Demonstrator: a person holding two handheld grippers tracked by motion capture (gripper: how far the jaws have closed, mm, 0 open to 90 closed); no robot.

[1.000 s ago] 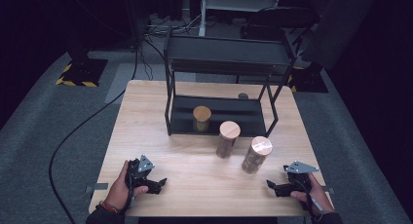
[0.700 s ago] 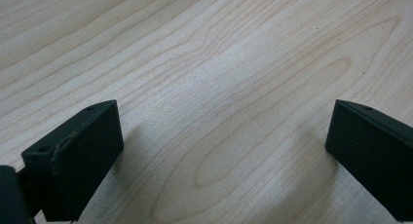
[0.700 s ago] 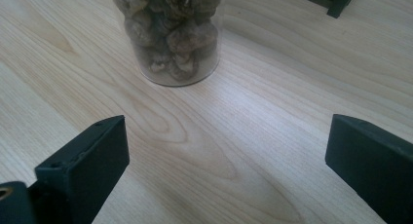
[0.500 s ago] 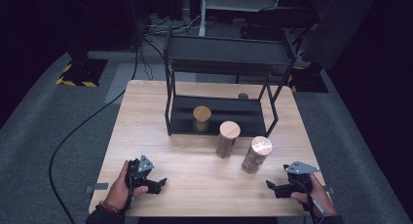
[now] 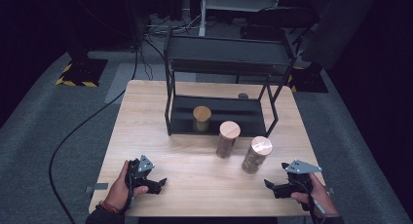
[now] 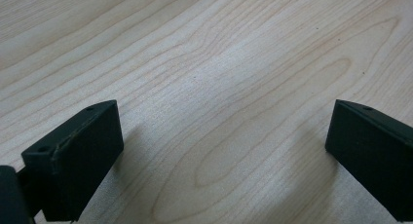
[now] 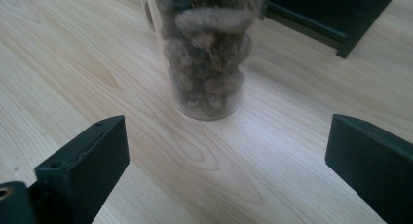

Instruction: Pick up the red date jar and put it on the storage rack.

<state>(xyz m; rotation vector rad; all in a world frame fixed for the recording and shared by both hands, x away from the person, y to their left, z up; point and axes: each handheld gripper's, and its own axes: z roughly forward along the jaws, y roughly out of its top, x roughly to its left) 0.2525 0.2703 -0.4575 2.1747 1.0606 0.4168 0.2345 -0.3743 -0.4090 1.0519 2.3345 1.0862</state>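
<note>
The left tongs (image 5: 160,181) rest low over the table (image 5: 146,112), well to the left of the rack (image 5: 219,53) and in front of it. In the left gripper view the jaws stand wide apart, released, with bare wood between them and nothing touched.

Three jars stand near the rack: one (image 5: 201,118) on its lower shelf, one (image 5: 228,139) just in front of it, and the nearest jar (image 5: 255,154) to the right of that, upright on the table.

This nearest jar (image 7: 207,53) looks clear and stiff, probably glass or hard plastic, so smooth, slippery and perhaps fragile. It is full of brown lumpy pieces and has a wooden lid, so I judge it moderately heavy. The best hold seems to be across the middle of the body, below the lid.

The right tongs (image 5: 268,185) are close in front of this jar and point toward it. The jaws are wide open, wider than the jar, and hold nothing.
</note>
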